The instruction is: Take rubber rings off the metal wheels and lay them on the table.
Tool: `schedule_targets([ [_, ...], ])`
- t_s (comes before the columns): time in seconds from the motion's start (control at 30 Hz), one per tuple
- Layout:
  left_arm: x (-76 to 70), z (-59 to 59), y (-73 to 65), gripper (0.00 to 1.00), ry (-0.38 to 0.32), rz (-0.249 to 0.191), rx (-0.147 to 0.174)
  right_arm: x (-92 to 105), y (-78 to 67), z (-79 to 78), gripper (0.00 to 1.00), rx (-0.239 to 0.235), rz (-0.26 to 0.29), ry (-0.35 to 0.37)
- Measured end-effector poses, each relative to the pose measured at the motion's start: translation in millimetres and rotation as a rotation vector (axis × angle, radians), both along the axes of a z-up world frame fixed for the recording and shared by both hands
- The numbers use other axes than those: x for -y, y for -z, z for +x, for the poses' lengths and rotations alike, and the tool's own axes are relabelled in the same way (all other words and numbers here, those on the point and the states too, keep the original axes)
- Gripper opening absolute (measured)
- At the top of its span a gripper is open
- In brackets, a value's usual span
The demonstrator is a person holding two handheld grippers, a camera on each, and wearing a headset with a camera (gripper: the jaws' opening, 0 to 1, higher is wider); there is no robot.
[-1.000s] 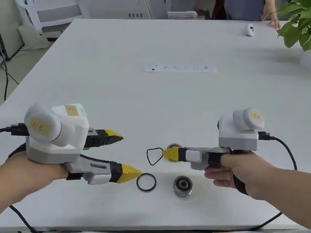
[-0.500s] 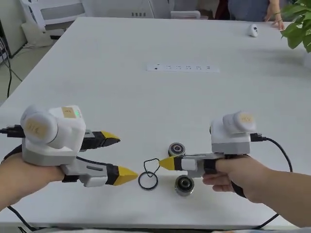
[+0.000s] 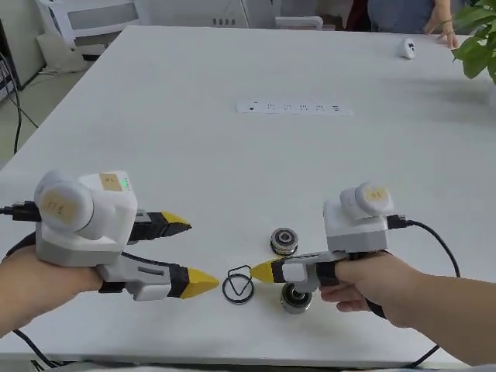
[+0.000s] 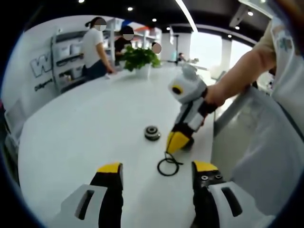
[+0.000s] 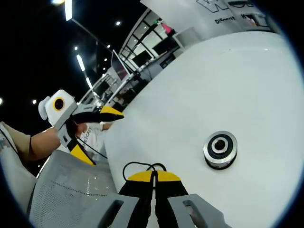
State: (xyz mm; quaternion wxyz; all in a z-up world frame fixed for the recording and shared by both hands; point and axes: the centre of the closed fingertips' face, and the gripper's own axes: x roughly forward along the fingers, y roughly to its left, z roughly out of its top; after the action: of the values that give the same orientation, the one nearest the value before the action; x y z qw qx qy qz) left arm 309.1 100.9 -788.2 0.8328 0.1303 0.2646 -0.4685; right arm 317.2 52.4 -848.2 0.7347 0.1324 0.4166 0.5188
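At the tabletop's (image 3: 232,155) front edge, the right gripper's (image 3: 260,271) clenched jaws pinch a thin rubber ring (image 3: 239,272) over a second ring (image 3: 237,292) lying flat. Light and limp, it likely suits an edge pinch. Alongside, the left gripper (image 3: 198,253) gapes empty.

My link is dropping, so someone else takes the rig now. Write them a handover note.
Left claw open, empty.
Right claw shut on one rubber ring, low over the table.
Second ring lies flat on the table at its tip.
Far metal wheel stands clear; near metal wheel is partly hidden under the right claw.
Done: one ring laid down.
Left: release the held ring, then check both wheels are bare.
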Motion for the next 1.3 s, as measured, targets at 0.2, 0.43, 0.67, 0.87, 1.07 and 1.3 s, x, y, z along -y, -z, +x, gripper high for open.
schedule_targets([
  [0.2,-1.0,0.0,1.9,0.59,-0.001,0.001,-0.005,0.1,4.7,-1.8,0.0,0.009,-0.033,-0.014],
  [0.43,0.1,-0.8,3.5,0.59,0.006,0.008,-0.01,2.4,9.1,-3.3,0.0,0.023,-0.065,-0.026],
  [0.67,1.8,-0.3,2.1,0.59,0.01,0.012,-0.007,3.4,7.0,-1.2,0.0,0.023,-0.057,-0.012],
  [0.87,2.2,-1.3,2.1,0.59,0.013,0.015,-0.008,4.1,2.8,-0.2,0.04,0.017,-0.039,0.0],
  [1.07,1.0,1.3,0.3,0.58,0.011,0.017,-0.004,7.2,-9.8,7.9,0.07,0.029,-0.006,0.027],
  [1.3,1.6,9.8,-5.4,0.58,0.014,0.023,0.008,14.6,-24.8,20.1,0.11,0.059,0.023,0.057],
])
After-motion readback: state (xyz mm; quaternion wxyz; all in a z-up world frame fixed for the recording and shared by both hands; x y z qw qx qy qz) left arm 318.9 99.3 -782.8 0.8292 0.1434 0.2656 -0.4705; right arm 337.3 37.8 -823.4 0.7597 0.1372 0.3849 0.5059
